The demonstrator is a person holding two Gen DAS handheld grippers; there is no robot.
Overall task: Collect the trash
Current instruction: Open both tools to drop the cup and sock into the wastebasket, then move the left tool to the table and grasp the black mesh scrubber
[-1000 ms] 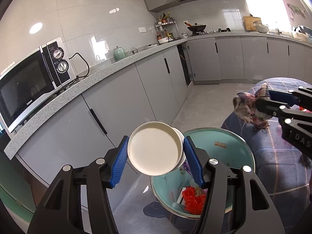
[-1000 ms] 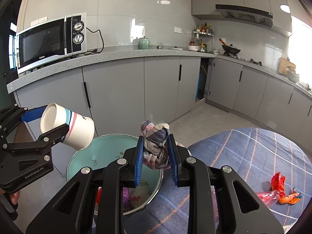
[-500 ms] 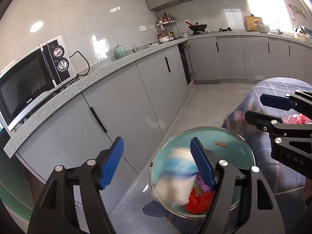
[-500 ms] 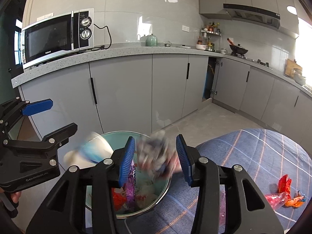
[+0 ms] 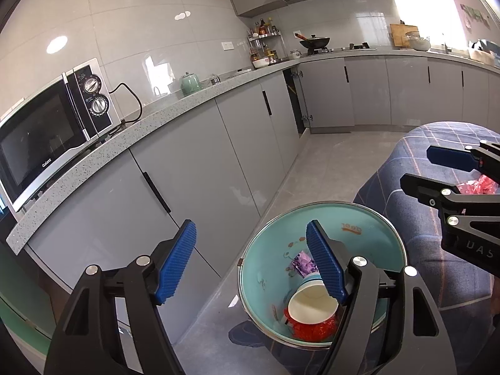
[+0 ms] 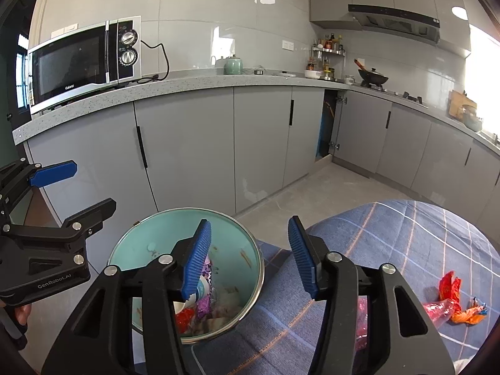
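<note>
- The left claw [image 5: 250, 259] and right claw [image 6: 248, 254] had just been opening; both stood apart with nothing between them.
- The paper cup [image 5: 312, 306] lay in the teal trash bin [image 5: 272, 250], lower centre, among wrappers.
- Left to collect: the red-orange wrappers [image 6: 453, 300] on the plaid-covered worktop [image 6: 406, 234], lower right.

Both grippers are the same build: matte black plastic frames with triangular cut-outs, silver round screw heads at the pivots, two fingers each tipped with a ribbed blue pad. Left gripper [image 5: 251, 261] has white "GenRobot.AI" lettering on its side plate, readable in the right wrist view; right gripper [image 6: 249, 254] shows white letters on its flank in the left wrist view, only partly legible. A bit of the person's hand [image 6: 19, 315] shows below the left gripper's body at the frame's left edge; sleeve can't be made out.
</note>
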